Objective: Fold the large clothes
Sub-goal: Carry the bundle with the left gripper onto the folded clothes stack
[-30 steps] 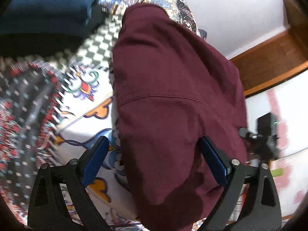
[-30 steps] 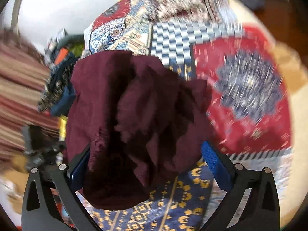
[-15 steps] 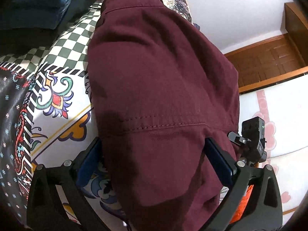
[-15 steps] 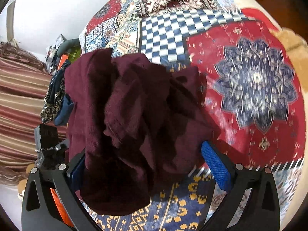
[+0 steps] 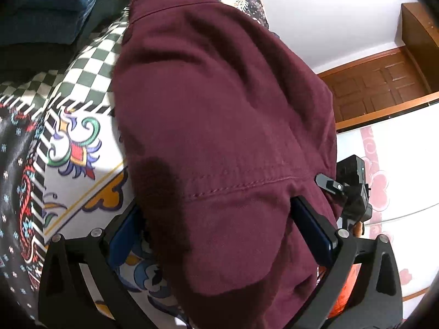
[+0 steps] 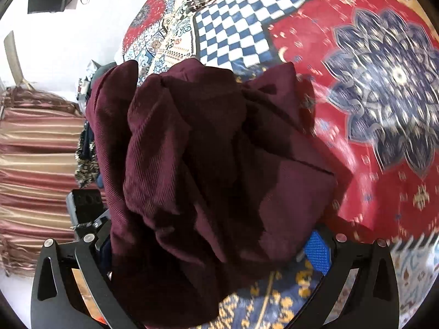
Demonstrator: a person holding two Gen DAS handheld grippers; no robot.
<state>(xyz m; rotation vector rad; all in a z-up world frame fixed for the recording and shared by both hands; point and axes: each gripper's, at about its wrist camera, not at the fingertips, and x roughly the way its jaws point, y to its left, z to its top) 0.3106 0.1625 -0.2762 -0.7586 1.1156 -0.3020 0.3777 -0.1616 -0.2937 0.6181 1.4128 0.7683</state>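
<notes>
A patchwork bedspread (image 6: 370,87) of red medallion, blue-and-white checks and floral panels covers the surface below, with a white wall and a wooden door (image 5: 378,87) behind in the left wrist view and striped curtains (image 6: 35,164) at the side in the right wrist view. A maroon garment (image 5: 219,126) fills the middle of both views. In the left wrist view it hangs between the blue-padded fingers (image 5: 312,230) of the left gripper (image 5: 219,230), a stitched seam running across it just above the pads, and the cloth spills down past them; the jaws stand wide apart with the fabric bunched between, so I cannot tell whether they actually pinch it. In the right wrist view the maroon garment (image 6: 208,170) is a crumpled heap (deep folds, ribbed weave) lying over the right gripper (image 6: 214,246), hiding its left pad and touching the right one (image 6: 318,252); whether that grip is clenched I cannot tell either. Folded blue clothes (image 5: 46,5) lie at the bedspread's far corner.
</notes>
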